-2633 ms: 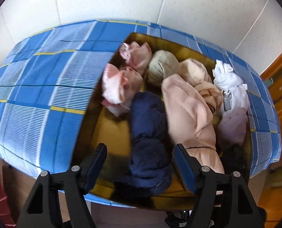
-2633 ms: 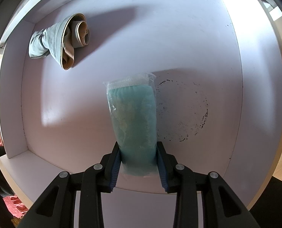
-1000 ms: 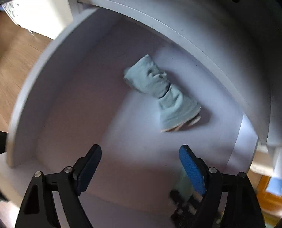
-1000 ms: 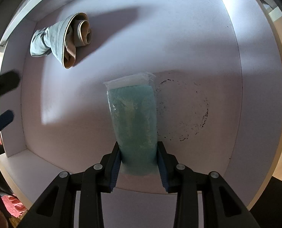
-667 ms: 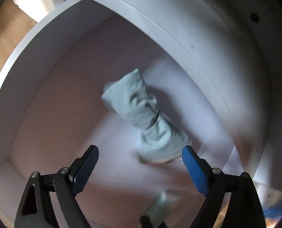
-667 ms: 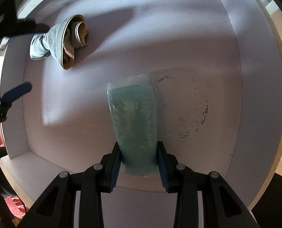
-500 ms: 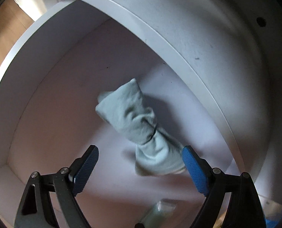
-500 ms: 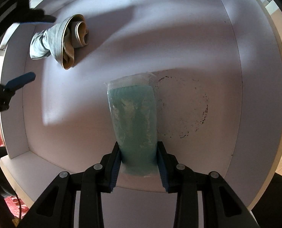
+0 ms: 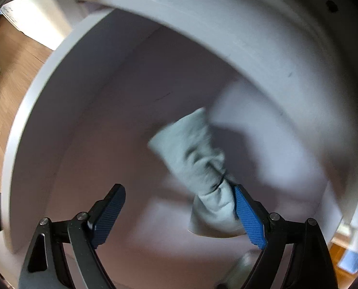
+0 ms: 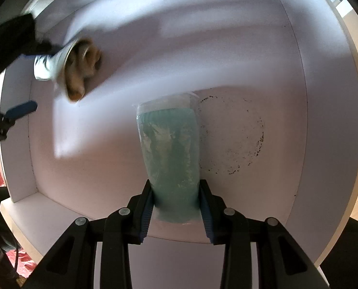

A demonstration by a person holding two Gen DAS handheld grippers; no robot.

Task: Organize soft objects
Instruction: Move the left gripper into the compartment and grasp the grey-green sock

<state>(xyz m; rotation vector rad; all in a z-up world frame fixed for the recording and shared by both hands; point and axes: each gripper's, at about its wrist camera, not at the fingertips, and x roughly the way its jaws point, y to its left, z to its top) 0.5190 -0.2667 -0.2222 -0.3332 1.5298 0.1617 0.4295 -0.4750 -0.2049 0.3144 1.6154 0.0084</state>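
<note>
Working inside the white drawer (image 10: 323, 120), you pin the bagged teal cloth (image 10: 170, 149) mid-floor with the right gripper (image 10: 176, 207) to steady it, while your left gripper (image 9: 179, 214), spread wide, straddles the rolled grey sock (image 9: 198, 159) at the far-left corner.

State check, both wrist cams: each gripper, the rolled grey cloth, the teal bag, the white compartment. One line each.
Left gripper: open wide, pointing down over the cloth, one pad against it.
Right gripper: shut on the teal bag.
Rolled grey cloth: lying on the compartment floor near the back corner, not clamped, blurred.
Teal bag: clear plastic, teal fabric inside, clamped at its near end.
White compartment: holds both items; ring-shaped dark stain right of the bag.
</note>
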